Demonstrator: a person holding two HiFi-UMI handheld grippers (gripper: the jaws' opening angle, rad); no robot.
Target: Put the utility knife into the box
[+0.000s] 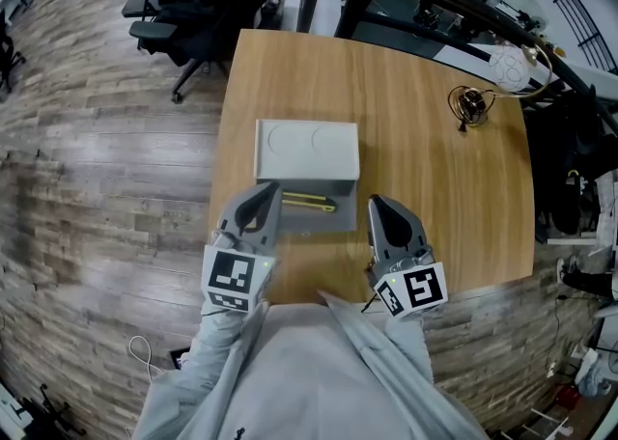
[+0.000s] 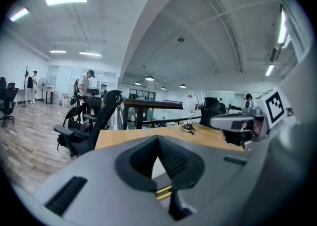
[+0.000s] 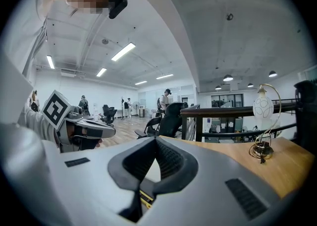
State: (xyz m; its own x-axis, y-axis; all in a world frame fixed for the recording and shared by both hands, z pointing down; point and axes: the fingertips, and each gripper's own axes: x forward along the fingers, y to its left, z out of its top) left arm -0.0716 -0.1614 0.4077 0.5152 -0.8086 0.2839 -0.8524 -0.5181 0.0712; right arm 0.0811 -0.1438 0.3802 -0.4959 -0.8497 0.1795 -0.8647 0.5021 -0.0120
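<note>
Now the slim yellow-and-black utility knife (image 1: pixel 309 203) lies in the grey box (image 1: pixel 323 222), left tool (image 1: pixel 272 189) and right tool (image 1: pixel 376 202) pressed together.

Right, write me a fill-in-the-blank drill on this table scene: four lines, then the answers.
1. Inside the grey box lies a yellow utility ____.
2. The lid of that box is ____, folded back away from the person.
3. The left tongs and the right tongs are both shut and hold ____.
4. The lamp with the round white shade stands at the table's far ____ corner, as the person sees it.

Missing words: knife; open; nothing; right
</note>
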